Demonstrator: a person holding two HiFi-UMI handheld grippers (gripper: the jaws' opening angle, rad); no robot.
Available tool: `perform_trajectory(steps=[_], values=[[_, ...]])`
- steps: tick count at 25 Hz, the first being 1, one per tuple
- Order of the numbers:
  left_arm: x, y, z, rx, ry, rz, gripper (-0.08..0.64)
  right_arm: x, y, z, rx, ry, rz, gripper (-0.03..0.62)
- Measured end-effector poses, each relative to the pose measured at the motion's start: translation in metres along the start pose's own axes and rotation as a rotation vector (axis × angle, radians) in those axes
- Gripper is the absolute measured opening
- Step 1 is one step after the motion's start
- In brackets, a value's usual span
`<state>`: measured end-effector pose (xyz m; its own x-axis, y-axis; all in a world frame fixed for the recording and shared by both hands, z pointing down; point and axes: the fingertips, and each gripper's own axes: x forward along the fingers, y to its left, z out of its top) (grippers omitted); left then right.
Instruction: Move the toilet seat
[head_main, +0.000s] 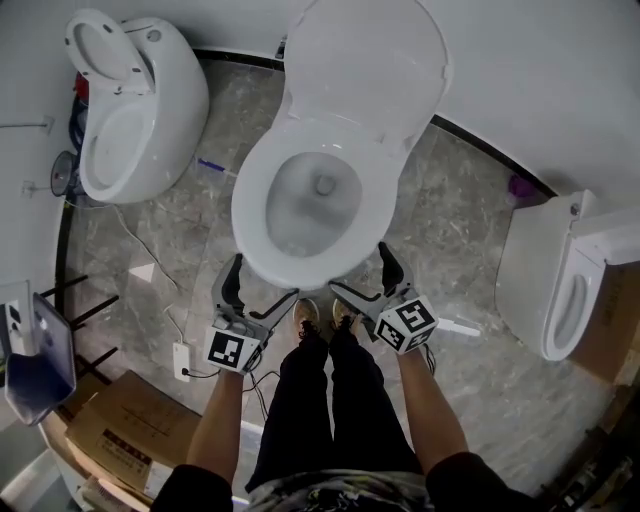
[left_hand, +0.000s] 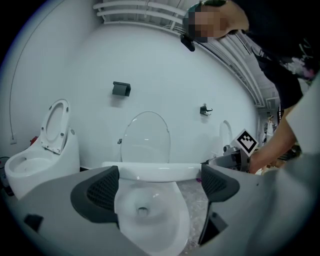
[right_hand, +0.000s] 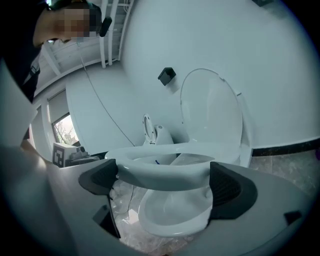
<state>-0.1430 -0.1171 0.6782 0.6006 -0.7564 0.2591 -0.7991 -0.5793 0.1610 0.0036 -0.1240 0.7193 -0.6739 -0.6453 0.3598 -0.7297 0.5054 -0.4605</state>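
- The left gripper (left_hand: 160, 186) and right gripper (right_hand: 164, 189) both had fingers spread, pinching nothing.
- The seat (head_main: 245, 205) lay just beyond the fingertips and looked stiff, slick and hinged, so the front edge seemed the best hold.

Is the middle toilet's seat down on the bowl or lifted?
Partly lifted: the right gripper view shows the seat ring clear above the bowl; lid upright.

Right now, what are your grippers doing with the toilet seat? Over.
Left gripper, right gripper: both open at the front rim. Toilet seat front raised off the bowl. Lid upright behind; nothing blocking.
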Motion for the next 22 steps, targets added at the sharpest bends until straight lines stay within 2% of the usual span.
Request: perform_trajectory(steps=[1, 2, 4, 7, 12, 22], values=[[0.001, 0.0, 0.005, 0.0, 0.0, -0.001, 0.505, -0.001, 0.005, 0.008, -0.056, -0.002, 0.006, 0.573], [0.001, -0.001, 0.008, 0.001, 0.005, -0.001, 0.505, 0.0, 0.01, 0.015, -0.123, 0.006, 0.016, 0.518], [0.001, -0.001, 0.009, 0.002, 0.018, 0.001, 0.505, 0.0, 0.016, 0.021, -0.205, 0.028, 0.023, 0.509], [0.002, -0.001, 0.01, -0.003, 0.027, 0.008, 0.506, -0.003, 0.013, 0.031, -0.208, -0.001, -0.019, 0.512], [0.005, -0.001, 0.019, -0.009, 0.018, 0.008, 0.506, -0.003, 0.018, 0.042, -0.272, -0.04, -0.053, 0.512], [0.016, 0.003, 0.052, -0.012, 0.005, 0.003, 0.506, -0.018, 0.023, 0.061, -0.326, -0.079, -0.187, 0.511]])
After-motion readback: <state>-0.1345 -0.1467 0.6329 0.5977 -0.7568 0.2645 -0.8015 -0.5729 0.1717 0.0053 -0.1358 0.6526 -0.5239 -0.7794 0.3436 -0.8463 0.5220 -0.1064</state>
